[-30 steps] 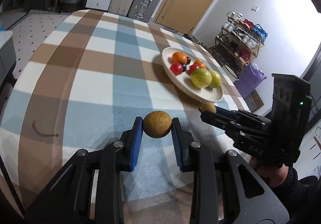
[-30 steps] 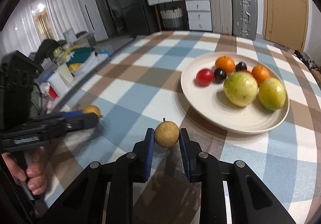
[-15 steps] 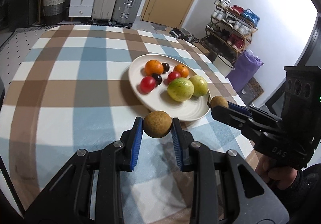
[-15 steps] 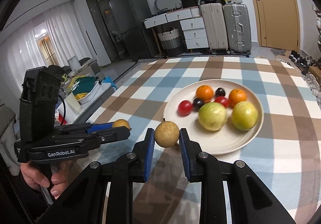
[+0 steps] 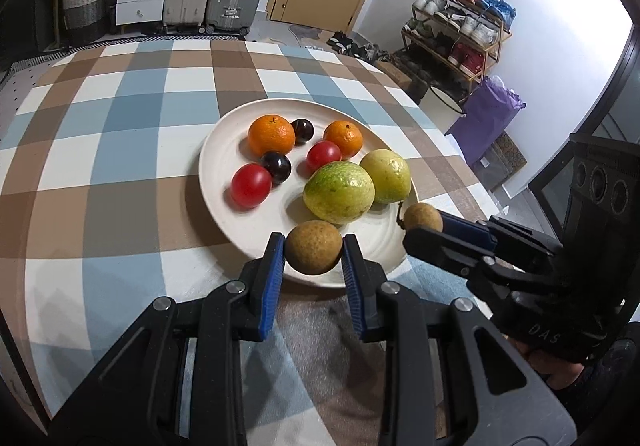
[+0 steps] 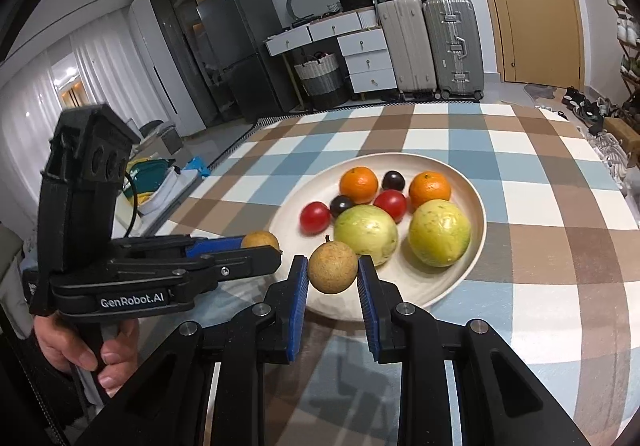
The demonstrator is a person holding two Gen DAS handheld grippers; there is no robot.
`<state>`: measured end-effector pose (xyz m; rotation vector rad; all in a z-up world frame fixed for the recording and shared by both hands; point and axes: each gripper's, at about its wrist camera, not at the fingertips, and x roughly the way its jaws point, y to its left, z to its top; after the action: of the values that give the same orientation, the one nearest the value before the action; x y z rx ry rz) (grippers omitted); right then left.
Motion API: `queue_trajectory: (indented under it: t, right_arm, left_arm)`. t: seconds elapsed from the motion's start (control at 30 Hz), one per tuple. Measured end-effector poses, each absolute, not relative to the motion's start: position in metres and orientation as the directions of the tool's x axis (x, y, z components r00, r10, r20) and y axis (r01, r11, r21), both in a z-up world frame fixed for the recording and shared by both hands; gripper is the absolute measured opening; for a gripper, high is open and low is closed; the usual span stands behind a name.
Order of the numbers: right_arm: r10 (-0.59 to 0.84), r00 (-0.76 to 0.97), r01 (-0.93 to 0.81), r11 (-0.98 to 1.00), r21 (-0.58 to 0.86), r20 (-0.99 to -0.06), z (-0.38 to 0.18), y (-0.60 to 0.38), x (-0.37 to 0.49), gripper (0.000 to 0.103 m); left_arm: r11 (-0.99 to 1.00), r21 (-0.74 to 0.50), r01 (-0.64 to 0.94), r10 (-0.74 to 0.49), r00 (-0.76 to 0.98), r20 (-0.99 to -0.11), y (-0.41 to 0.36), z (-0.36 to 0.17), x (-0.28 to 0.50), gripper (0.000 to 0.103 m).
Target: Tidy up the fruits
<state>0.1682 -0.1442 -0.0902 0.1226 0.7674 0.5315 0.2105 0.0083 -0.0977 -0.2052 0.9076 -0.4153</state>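
On the checked tablecloth (image 5: 120,150), the plate (image 5: 224,150) lies just ahead of both grippers: your left gripper (image 5: 314,248) and right gripper (image 6: 333,268) each clamp a longan over its near rim.

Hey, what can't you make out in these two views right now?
- Left longan: underside hidden in left view; height above the plate unclear.
- Right longan: pads cover its sides in right view.
- Red tomato: edges motion-blurred in left view.
- Shoe rack: contents too small.
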Motion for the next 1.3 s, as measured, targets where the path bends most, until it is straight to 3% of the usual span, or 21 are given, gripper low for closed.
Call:
queue_trajectory:
  t: [0.67, 0.8, 1.07, 1.3]
  right_arm:
    - [0.465, 0.606, -0.376, 0.882, 0.283, -0.645, -0.113, -0.156, 0.181, 0.027]
    - [0.477, 0.621, -0.382, 0.877, 0.292, -0.622, -0.111, -0.158, 0.179, 0.040]
    - [0.485, 0.671, -0.380, 0.874, 0.302, -0.560, -0.103, -0.163, 0.170, 0.041]
    - [0.482, 0.729, -0.372, 0.875, 0.311, -0.486, -0.094, -0.171, 0.158, 0.047]
  left_arm:
    - [0.905, -0.346, 0.248, -0.426, 0.501, -0.753, -0.007, -0.115, 0.235, 0.026]
    - [0.911, -0.326, 0.254, -0.412, 0.517, -0.750, -0.009, -0.110, 0.232, 0.026]
    - [0.927, -0.291, 0.237, -0.375, 0.566, -0.734, -0.004, -0.101, 0.217, 0.026]
    - [0.939, -0.270, 0.213, -0.344, 0.620, -0.705, 0.003, -0.096, 0.200, 0.036]
